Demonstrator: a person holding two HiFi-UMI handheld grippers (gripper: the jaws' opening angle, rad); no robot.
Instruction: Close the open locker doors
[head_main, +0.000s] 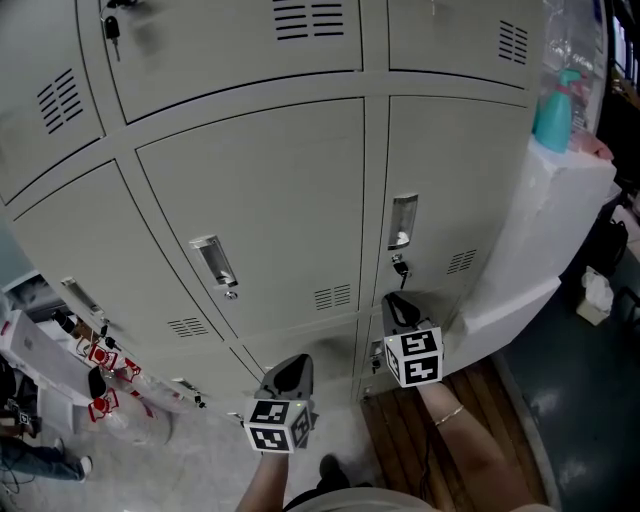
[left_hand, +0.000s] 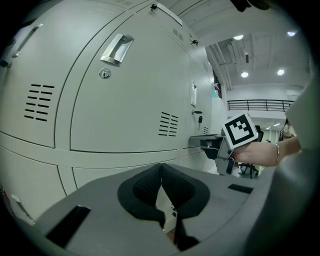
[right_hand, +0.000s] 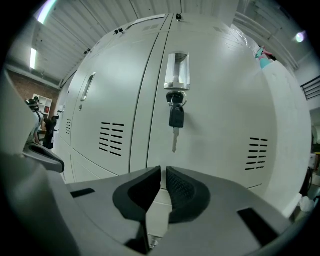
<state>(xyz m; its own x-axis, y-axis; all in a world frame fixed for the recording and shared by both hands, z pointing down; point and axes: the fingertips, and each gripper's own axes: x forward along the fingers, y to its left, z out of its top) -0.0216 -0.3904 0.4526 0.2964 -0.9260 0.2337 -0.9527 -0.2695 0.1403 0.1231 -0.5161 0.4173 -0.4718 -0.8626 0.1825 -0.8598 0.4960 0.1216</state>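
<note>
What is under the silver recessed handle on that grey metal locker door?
Just under the silver recessed handle sits a lock, and a black-headed key hangs from it. The grey metal locker door looks shut, so its inside is hidden.

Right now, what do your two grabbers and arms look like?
Both are grey plastic with black, ridged pads. The left gripper and the right gripper each carry a white cube with black square markers. No sleeves show; a thin bracelet circles the right wrist.
</note>
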